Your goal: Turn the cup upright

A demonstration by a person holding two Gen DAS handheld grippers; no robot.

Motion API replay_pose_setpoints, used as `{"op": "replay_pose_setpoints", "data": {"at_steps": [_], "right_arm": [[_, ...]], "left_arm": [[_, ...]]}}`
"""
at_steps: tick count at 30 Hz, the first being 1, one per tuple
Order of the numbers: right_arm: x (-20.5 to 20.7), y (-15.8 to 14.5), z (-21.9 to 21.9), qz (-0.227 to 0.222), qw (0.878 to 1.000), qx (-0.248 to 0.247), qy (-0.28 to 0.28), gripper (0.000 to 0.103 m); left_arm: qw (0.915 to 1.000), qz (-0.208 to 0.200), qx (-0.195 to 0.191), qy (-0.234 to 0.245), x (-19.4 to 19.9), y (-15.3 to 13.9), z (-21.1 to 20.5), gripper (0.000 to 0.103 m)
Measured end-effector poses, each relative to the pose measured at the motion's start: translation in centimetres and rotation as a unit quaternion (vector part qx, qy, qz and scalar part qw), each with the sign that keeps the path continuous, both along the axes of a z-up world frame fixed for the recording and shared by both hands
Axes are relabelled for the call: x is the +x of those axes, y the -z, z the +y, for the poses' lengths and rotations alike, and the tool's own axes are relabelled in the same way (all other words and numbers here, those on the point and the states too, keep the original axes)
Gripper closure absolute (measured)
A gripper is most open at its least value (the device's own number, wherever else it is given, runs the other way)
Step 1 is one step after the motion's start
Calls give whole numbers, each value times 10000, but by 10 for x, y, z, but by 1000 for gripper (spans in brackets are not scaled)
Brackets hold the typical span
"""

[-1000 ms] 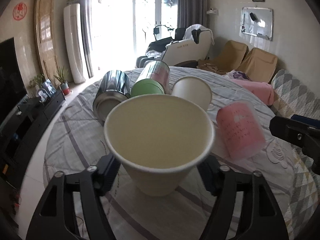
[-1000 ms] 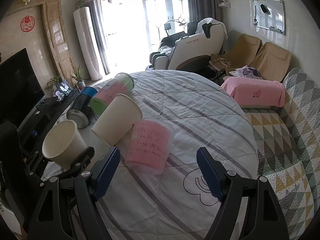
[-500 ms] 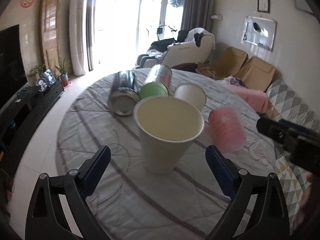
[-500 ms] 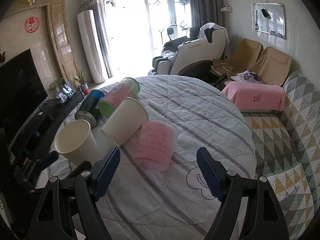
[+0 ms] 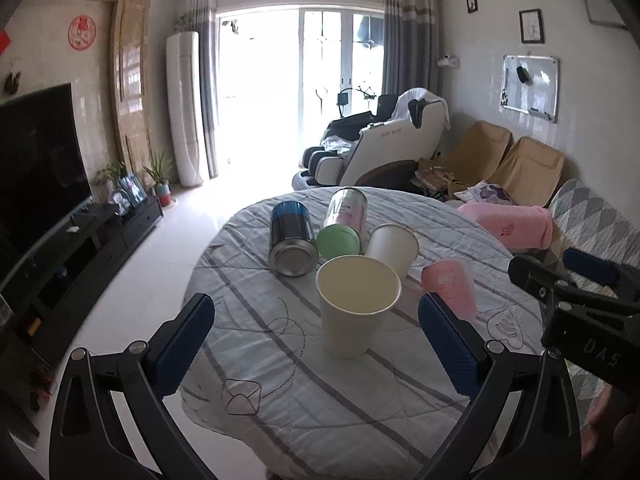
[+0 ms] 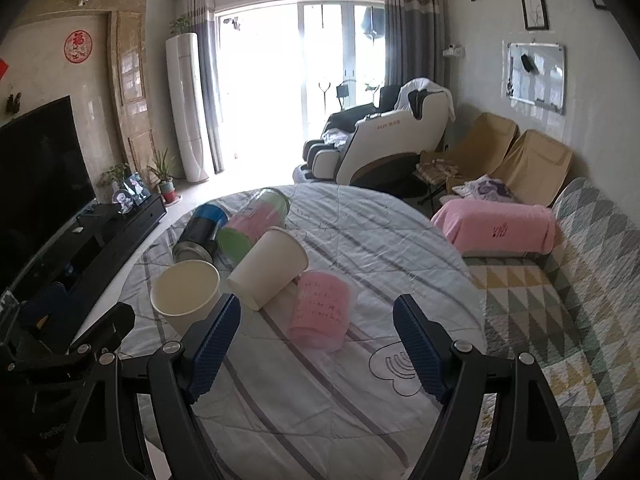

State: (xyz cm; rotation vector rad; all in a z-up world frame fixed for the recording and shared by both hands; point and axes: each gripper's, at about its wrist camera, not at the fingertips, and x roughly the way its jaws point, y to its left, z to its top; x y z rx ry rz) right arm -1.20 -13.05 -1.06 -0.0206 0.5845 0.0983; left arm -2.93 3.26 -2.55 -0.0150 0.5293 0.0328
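A cream paper cup (image 5: 352,312) stands upright on the striped round table (image 5: 304,392); it also shows in the right wrist view (image 6: 186,294). My left gripper (image 5: 316,344) is open and empty, pulled back with the cup between and beyond its fingers. A second paper cup (image 5: 392,248) (image 6: 268,268) lies on its side. A pink plastic cup (image 5: 450,286) (image 6: 320,312) lies on its side ahead of my right gripper (image 6: 316,354), which is open and empty.
A metal can (image 5: 290,238) and a green-lidded pink tumbler (image 5: 344,224) lie on their sides behind the cups. A sofa with a pink towel (image 6: 500,230) stands at the right. A TV stand (image 6: 92,236) is at the left.
My left gripper opened, let go of the upright paper cup and drew back and up from it. The right gripper lifted slightly and stayed open.
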Motion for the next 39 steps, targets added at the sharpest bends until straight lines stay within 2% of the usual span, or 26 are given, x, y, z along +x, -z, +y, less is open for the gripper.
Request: {"op": "replay_pose_setpoints", "data": {"at_steps": [8, 13, 20, 39], "right_arm": [[-15, -12, -3, -386, 9992, 58, 0, 23], [-21, -16, -6, -666, 9977, 115, 63, 22], [-23, -18, -10, -882, 9959, 143, 137, 22], [-9, -12, -13, -808, 9965, 126, 159, 22]], "left_arm": [[9985, -509, 208, 47, -18, -16, -7, 0], [9979, -626, 147, 63, -17, -20, -8, 0], [9969, -746, 252, 72, -16, -23, -16, 0], [9968, -735, 297, 65, -3, -21, -21, 0]]}}
